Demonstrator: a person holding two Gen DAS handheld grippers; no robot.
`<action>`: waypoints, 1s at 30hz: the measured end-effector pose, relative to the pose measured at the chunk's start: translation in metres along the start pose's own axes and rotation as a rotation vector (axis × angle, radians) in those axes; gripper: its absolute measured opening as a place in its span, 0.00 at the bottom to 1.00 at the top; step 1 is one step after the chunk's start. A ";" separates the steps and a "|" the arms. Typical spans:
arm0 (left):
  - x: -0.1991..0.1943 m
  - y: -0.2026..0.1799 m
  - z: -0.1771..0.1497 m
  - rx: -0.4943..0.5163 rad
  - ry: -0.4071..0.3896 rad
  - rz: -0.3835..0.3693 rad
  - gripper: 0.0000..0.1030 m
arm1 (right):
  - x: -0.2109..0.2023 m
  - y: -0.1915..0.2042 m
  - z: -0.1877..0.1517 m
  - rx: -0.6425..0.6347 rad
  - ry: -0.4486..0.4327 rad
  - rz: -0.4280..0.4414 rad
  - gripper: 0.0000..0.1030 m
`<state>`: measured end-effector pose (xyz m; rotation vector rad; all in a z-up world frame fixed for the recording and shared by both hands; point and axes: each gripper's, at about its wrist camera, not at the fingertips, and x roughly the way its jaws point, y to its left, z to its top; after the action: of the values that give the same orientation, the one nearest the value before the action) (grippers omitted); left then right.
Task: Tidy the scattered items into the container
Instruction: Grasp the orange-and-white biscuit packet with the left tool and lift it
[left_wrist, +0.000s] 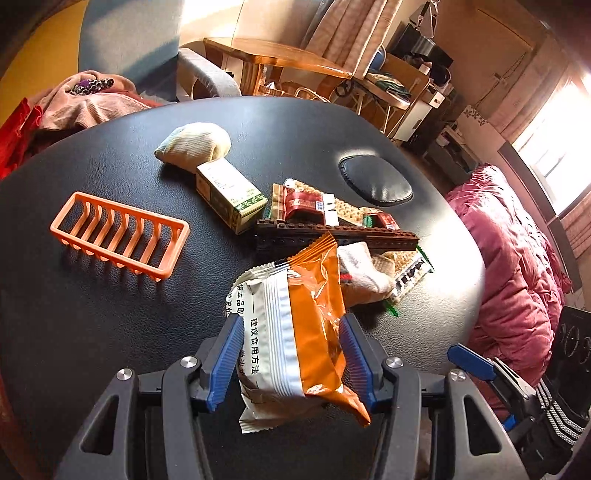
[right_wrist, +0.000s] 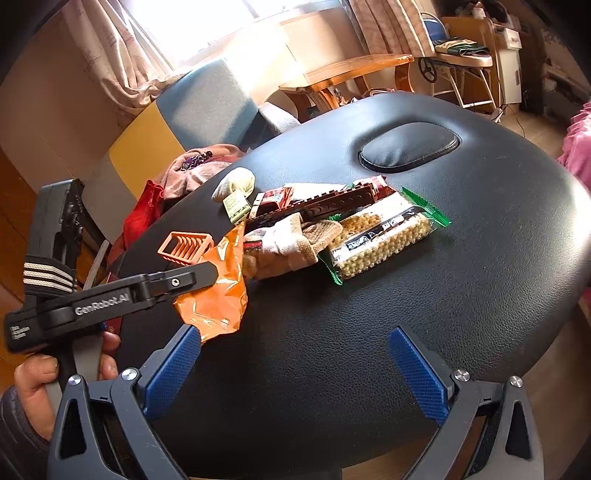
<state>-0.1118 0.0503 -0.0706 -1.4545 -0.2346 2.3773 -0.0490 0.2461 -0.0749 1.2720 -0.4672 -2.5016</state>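
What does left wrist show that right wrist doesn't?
Left wrist only: white printed side of the orange snack packet clamped in the left tool, and the full green-and-cream box. Right wrist only: the open, empty right tool, the hand holding the left tool, and the whole green-edged cracker pack. Both: orange basket, brown brick strip.

Black padded table (left_wrist: 92, 332) bears orange basket (left_wrist: 120, 233), box (left_wrist: 231, 194), snack packets (right_wrist: 384, 240).

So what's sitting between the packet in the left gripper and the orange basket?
Nothing. In the left wrist view, only bare black tabletop separates the orange-and-white snack packet, clamped in the left gripper, from the empty orange basket.
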 end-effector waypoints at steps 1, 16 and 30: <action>0.000 0.000 0.000 0.000 -0.002 -0.001 0.53 | 0.000 0.001 0.000 -0.002 0.000 -0.003 1.00; -0.003 -0.001 -0.014 0.003 -0.061 0.012 0.54 | -0.001 0.018 -0.001 -0.041 -0.001 -0.040 1.00; -0.035 0.020 -0.053 -0.020 -0.054 0.024 0.55 | -0.010 0.038 -0.008 -0.097 -0.001 -0.045 1.00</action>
<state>-0.0540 0.0164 -0.0727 -1.4108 -0.2562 2.4421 -0.0329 0.2145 -0.0566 1.2578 -0.3170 -2.5289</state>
